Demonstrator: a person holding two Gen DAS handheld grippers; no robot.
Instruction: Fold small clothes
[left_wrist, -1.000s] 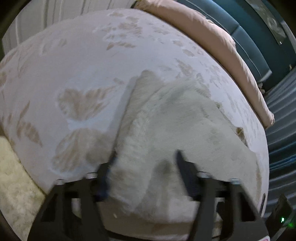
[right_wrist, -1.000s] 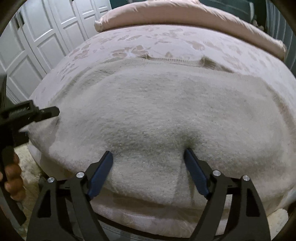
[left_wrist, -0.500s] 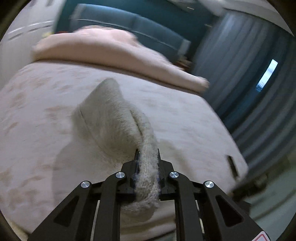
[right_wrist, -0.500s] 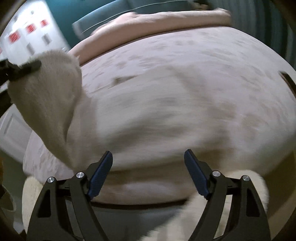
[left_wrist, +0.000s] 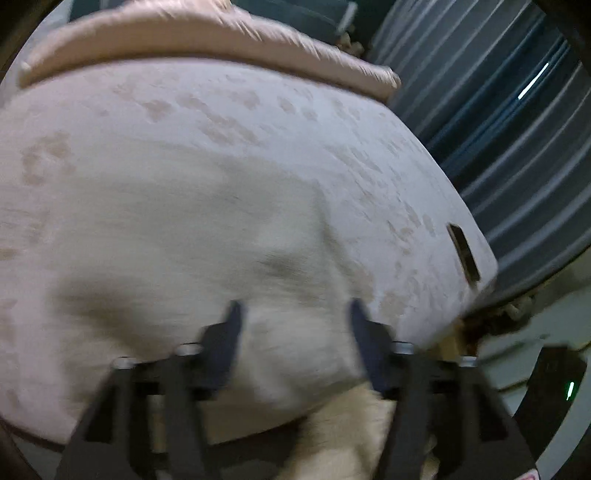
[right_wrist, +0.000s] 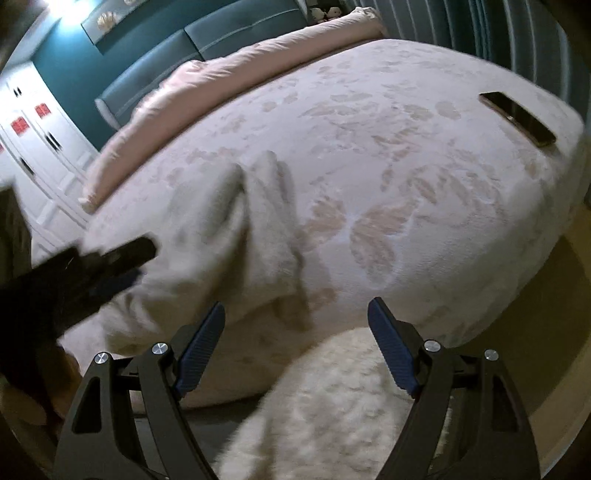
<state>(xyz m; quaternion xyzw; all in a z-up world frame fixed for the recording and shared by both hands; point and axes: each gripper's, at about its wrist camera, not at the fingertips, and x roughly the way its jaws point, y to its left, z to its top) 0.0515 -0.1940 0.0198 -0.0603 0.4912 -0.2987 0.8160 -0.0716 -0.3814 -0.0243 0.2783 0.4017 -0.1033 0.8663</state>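
A fuzzy cream garment (right_wrist: 229, 240) lies folded over on the bed near its front left edge; in the blurred left wrist view it shows as a pale patch (left_wrist: 236, 240). My left gripper (left_wrist: 293, 314) is open just above the garment's near edge, holding nothing; it also shows in the right wrist view (right_wrist: 122, 258) over the garment's left side. My right gripper (right_wrist: 295, 325) is open and empty, hovering off the bed's front edge to the right of the garment.
The bed (right_wrist: 424, 184) has a pale cover with butterfly patterns. A phone (right_wrist: 517, 118) lies near its right edge, also in the left wrist view (left_wrist: 463, 253). A pink duvet roll (right_wrist: 221, 85) lies at the head. A fluffy white rug (right_wrist: 332, 406) is on the floor below.
My left gripper held a pinch of the garment half a second ago, carried it over, and has now opened and let it go. My right gripper has drawn back to the right, off the garment.
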